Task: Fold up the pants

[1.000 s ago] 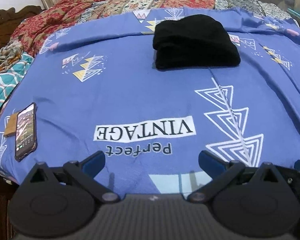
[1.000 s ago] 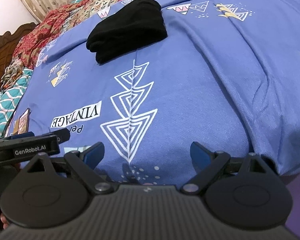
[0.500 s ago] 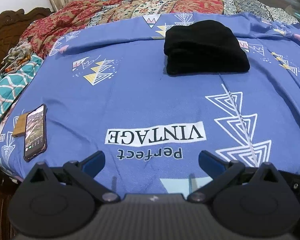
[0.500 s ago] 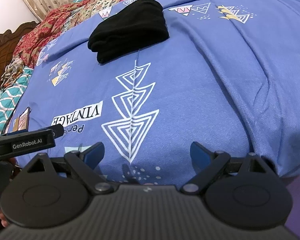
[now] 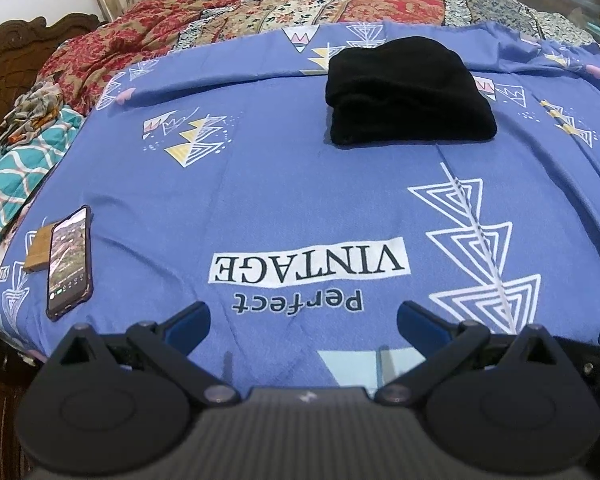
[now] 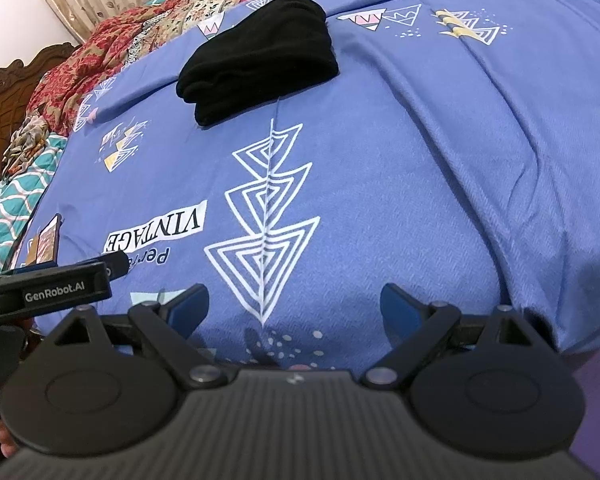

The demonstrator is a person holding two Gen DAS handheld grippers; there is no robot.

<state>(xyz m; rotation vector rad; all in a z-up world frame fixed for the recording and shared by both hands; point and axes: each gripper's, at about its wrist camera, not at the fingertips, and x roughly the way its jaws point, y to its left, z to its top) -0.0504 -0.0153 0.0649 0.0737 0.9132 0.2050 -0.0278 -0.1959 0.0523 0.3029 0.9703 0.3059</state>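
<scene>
The black pants lie folded into a compact stack on the blue printed bedsheet, far from both grippers. They also show in the right wrist view. My left gripper is open and empty, held at the bed's near edge. My right gripper is open and empty, also at the near edge, to the right of the left one. The left gripper's body shows at the left of the right wrist view.
A phone lies on the sheet at the near left, beside a small brown card. A red patterned quilt covers the far side. A wooden headboard stands at the left.
Both grippers have drawn back a little from the bed; the folded pants look farther and lower in the left wrist view. The pants have not moved. Both grippers stay open.
</scene>
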